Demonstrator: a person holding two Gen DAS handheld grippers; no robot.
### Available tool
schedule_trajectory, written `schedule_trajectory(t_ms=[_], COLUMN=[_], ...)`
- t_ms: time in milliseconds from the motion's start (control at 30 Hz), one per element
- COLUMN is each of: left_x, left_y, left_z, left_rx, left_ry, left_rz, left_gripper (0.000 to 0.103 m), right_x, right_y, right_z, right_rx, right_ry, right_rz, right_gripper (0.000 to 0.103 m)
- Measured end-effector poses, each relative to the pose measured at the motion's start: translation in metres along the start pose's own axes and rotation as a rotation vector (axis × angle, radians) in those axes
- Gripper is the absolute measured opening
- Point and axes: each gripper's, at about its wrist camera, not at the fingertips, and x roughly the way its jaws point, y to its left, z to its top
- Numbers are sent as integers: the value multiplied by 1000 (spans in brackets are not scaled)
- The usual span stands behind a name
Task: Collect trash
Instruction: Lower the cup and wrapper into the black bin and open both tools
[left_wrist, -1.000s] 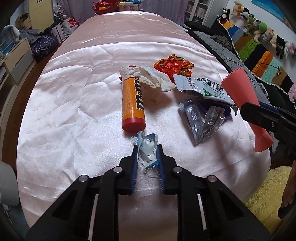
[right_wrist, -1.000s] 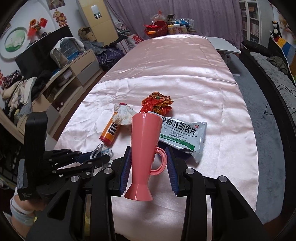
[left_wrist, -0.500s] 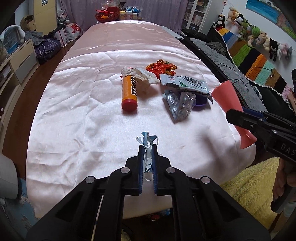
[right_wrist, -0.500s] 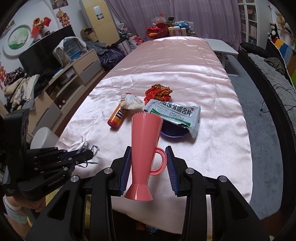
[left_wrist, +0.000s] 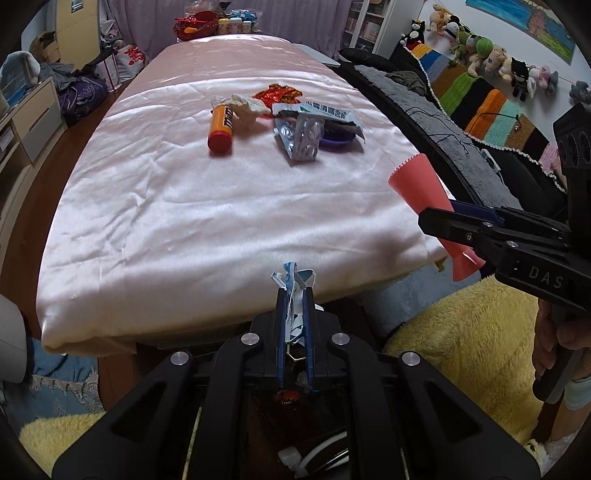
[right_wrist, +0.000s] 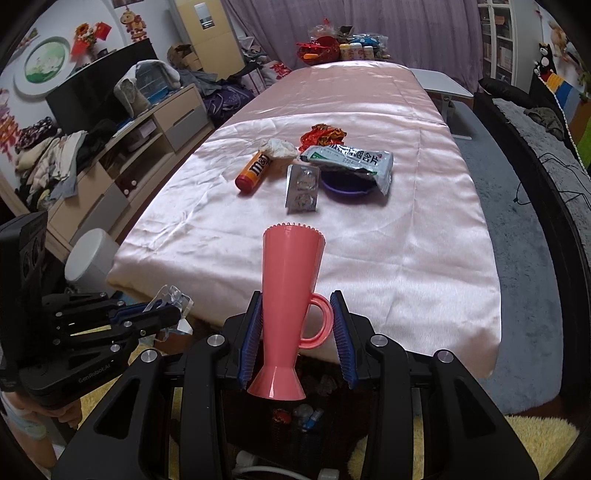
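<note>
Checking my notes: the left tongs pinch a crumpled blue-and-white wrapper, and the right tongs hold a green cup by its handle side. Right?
Not quite: the cup in the right tongs is pink, as the right wrist view shows. The left tongs do pinch the crumpled blue-and-white wrapper.

Both wrist views near the pink table (left_wrist: 221, 206) end, facing along it, sharing its litter

The purple dish (right_wrist: 345, 186) is largely covered by the green-and-white packet (right_wrist: 349, 160); only its near rim shows. The crumpled tissue (right_wrist: 279, 148) hides the far end of the orange tube (right_wrist: 253, 172). Contents of the dark bin (right_wrist: 295, 417) below the pink cup (right_wrist: 290, 291) are too dim to identify. The person's hand (left_wrist: 554, 343) is cut off at the frame edge.
</note>
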Motion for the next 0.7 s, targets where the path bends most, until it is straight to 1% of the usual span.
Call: schedule_trajectory(t_ms=[167,367,567,700], left_x=[2,8,27,43], left_y=[-5,-9,-9,-7], left_z=[-20,-45,-67,-76], left_rx=[-7,-19,-40,-50], left_ry=[25,56,107,136], left_rz=[-11,-13,-36,-26], left_gripper=[7,7,7,7], right_x=[0,9,31,50], right_y=[3,9,10,9], right_z=[-24,-51,-74,-87], right_rx=[13,14,22,36], right_ry=[34,82,153,207], right_rz=[16,12,2,-5], right_gripper=[38,38,38,38])
